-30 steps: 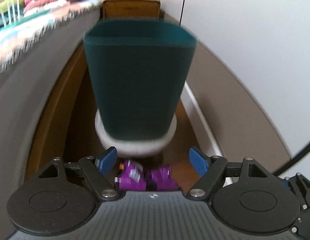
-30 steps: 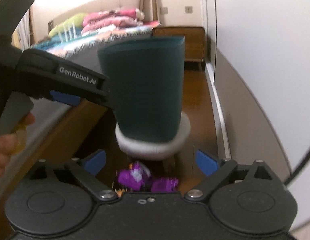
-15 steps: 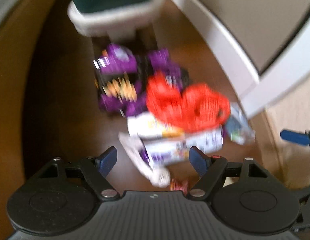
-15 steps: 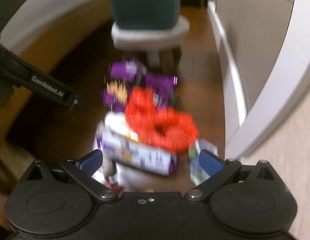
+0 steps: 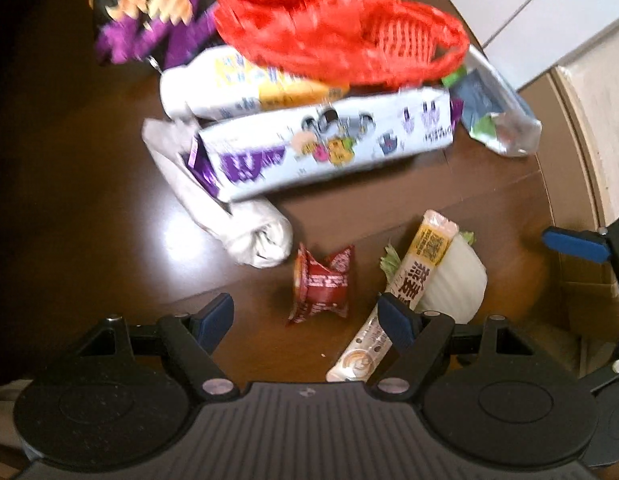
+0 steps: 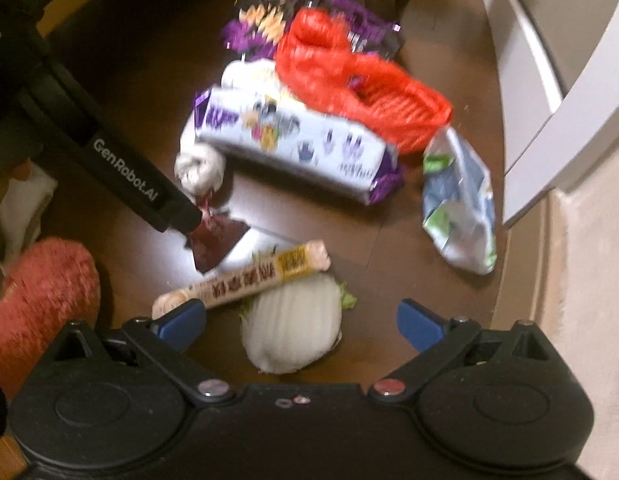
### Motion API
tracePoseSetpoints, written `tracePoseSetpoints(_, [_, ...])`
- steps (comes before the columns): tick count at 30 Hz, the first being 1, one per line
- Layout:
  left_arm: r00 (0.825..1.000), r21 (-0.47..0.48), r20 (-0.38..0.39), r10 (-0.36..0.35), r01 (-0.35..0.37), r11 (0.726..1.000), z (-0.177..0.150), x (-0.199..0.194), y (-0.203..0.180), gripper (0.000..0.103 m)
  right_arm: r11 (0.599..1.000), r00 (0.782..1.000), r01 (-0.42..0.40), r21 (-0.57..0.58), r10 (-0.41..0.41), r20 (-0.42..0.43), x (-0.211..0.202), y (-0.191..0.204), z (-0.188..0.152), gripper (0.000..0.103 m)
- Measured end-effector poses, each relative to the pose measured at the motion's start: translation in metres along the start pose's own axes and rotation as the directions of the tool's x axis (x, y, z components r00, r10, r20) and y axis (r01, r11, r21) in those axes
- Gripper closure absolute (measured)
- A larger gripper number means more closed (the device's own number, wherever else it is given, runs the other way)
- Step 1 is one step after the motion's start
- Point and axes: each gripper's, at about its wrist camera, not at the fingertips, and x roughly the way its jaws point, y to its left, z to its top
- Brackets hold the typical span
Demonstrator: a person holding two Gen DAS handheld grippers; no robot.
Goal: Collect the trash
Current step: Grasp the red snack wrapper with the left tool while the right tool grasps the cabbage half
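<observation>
Dark wooden floor [image 5: 89,208] beside a white cabinet [image 6: 549,80] carries a loose heap of rubbish, seen from above by both cameras.

Left gripper [image 5: 307,316]: jaws wide, nothing between the pads, pointing down over a small crumpled red wrapper [image 5: 323,284]. Its right finger lies across a long printed tube wrapper [image 5: 419,268]. The wide setting suits a first pick from scattered, light pieces; the red wrapper is the likeliest target, judged from its place between the jaws.

Right gripper [image 6: 301,320]: jaws likewise wide and empty, tilted down over a pale cabbage piece [image 6: 293,324] that rests under the tube wrapper's end.

Outward from these lies the main heap: a rolled white cloth or paper [image 5: 237,220], a white and purple carton [image 5: 329,144] on its side, a white bottle [image 5: 229,88] behind it, a red net bag [image 5: 341,40] draped on top, and a purple snack bag [image 5: 149,12] farthest off. A crinkled clear packet [image 5: 497,120] lies apart toward the cabinet. Motion blur softens the far items, so the labels cannot be read.

View differences: the right camera alone shows the left gripper's black body from the side, with its tip just above the red wrapper, and a fuzzy red slipper [image 6: 41,296], probably on a foot, at lower left. The left camera alone shows one blue finger [image 5: 573,242] of the right gripper at its right edge.
</observation>
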Motion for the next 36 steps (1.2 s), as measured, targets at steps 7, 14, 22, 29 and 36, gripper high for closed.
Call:
tracePoseSetpoints(7, [0.997, -0.043, -0.069, -0.041, 0.038, 0.998, -0.001, 0.034, -0.004, 0.024, 0.999, 0.998, -0.004, -0.039, 0.002, -0.061, 0.033, 0.011, -0.01, 0.002])
tracePoseSetpoints(14, [0.994, -0.077, -0.104, -0.037, 0.029, 0.997, 0.003, 0.053, -0.001, 0.024, 0.999, 0.998, 0.0, -0.046, -0.003, -0.057, 0.045, 0.018, -0.012, 0.005])
tracePoseSetpoints(22, [0.993, -0.081, -0.115, -0.033, 0.024, 0.996, 0.013, 0.06, 0.005, 0.024, 1.0, 0.996, 0.013, -0.024, -0.015, -0.084, 0.059, 0.019, -0.012, 0.015])
tracePoseSetpoints(29, [0.993, -0.081, -0.116, -0.017, 0.008, 0.997, 0.011, 0.064, 0.004, 0.034, 0.998, 0.995, 0.049, -0.035, -0.052, -0.084, 0.056, 0.016, -0.008, 0.03])
tracePoseSetpoints(36, [0.994, -0.119, -0.109, -0.012, -0.001, 0.993, 0.007, 0.057, 0.007, 0.066, 0.996, 0.994, 0.068, -0.053, -0.072, -0.081, 0.047, 0.012, -0.007, 0.039])
